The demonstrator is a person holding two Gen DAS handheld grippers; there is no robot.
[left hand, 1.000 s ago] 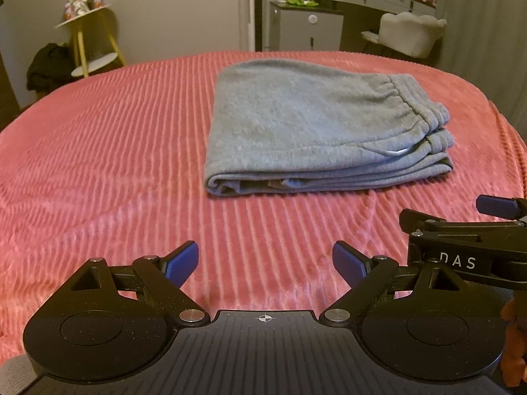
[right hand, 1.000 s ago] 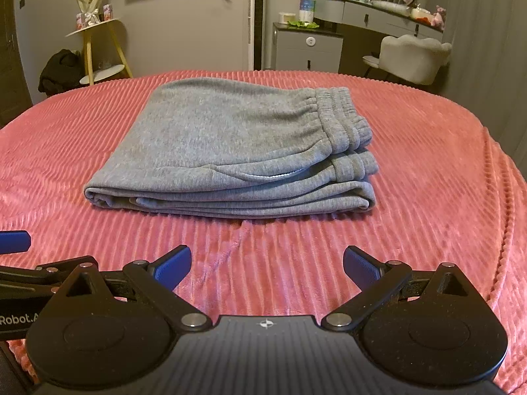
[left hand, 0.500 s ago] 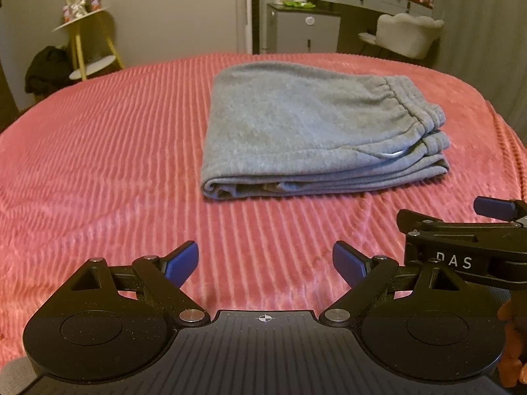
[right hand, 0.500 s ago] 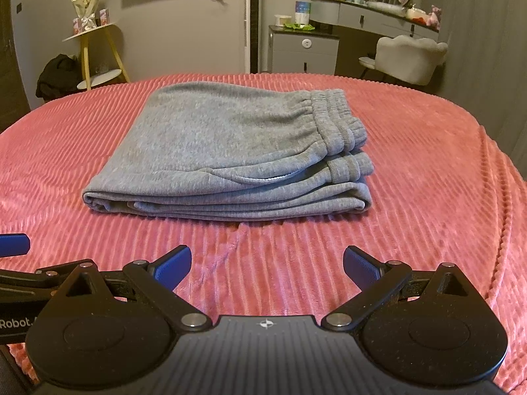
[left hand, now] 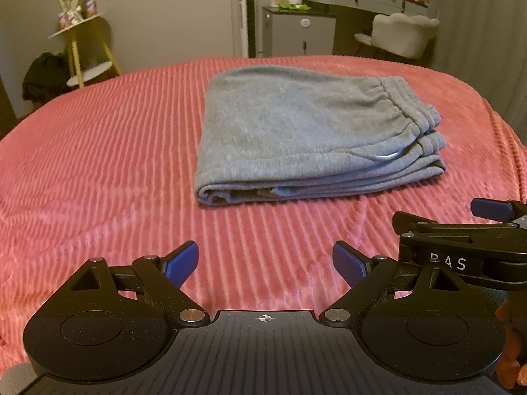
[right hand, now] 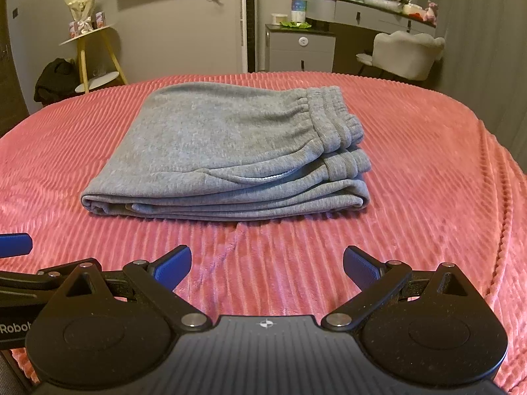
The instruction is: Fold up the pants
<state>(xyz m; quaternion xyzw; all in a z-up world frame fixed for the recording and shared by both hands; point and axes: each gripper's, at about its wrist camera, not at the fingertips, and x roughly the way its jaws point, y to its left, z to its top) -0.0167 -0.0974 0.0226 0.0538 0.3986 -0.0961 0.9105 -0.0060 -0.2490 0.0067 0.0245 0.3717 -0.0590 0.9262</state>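
the grey pants (left hand: pixel 296 131) lie in the middle of the pink ribbed bedspread (left hand: pixel 98 164), already stacked into a compact rectangle several layers deep, with the gathered elastic waistband (right hand: pixel 332 121) at the right end and the rounded fold at the left end (right hand: pixel 98 200). the cloth looks like thick fleece or sweatshirt knit: soft, limp and light, with no stiffness of its own, so any lifted edge would likely droop and the layers could slide apart if only the top one is pinched. the fuzzy surface should give the pads good friction against it, and it also seems to cling a little to the plush cover beneath. if another fold or a tidy-up is wanted, the safest hold is probably the two near corners of the stack, taking all layers together, or the thick waistband, which offers the firmest bite. judged from how it lies, the folding looks essentially finished. the left gripper (left hand: pixel 265 263) hovers over bare bedspread short of the pants, its jaws spread wide, the blue pads (left hand: pixel 182 260) touching nothing and nothing between them. the right gripper (right hand: pixel 266 265) sits just beside it, likewise released and wide, empty, clear of the pants' near edge.
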